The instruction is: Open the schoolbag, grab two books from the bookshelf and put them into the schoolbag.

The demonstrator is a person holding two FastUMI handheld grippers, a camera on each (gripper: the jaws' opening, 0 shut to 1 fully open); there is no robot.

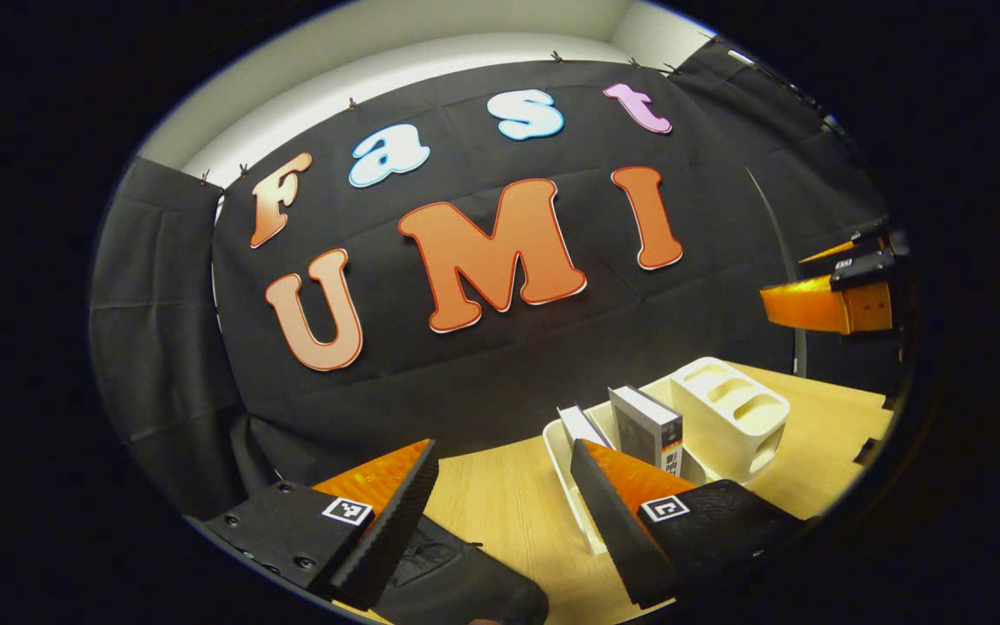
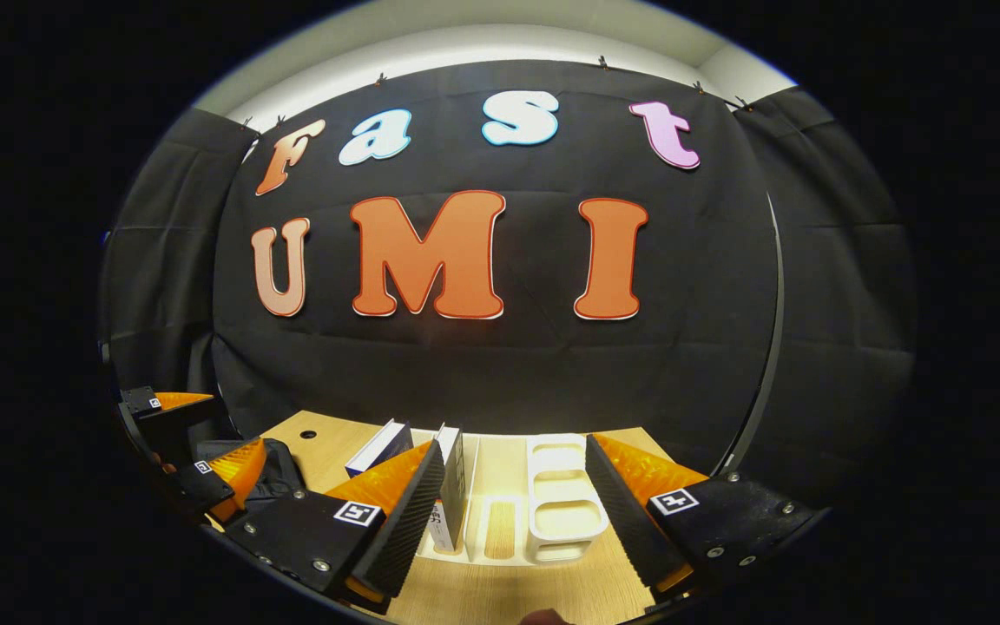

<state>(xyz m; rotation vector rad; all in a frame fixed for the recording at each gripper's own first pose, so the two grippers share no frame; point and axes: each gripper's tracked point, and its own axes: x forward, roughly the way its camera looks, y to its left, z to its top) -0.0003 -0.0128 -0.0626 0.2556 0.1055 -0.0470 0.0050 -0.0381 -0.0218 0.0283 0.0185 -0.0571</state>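
Our left claw (image 1: 500,512) has two wedge-shaped fingers with ridged inner faces, each on a flat mount bearing a small square black-and-white marker and round screw heads. Our right claw (image 2: 509,512) is built the same way: ribbed wedges, square coded tags near their bases, and silver screws along the mounts.

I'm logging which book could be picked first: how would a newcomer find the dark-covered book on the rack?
Start at the wooden table before the black cloth wall, then find the cream bookshelf on it. Two books stand at its left end; the dark-covered book is the upright one nearer the open slots, while its neighbour, the white-edged book, leans away to the left.
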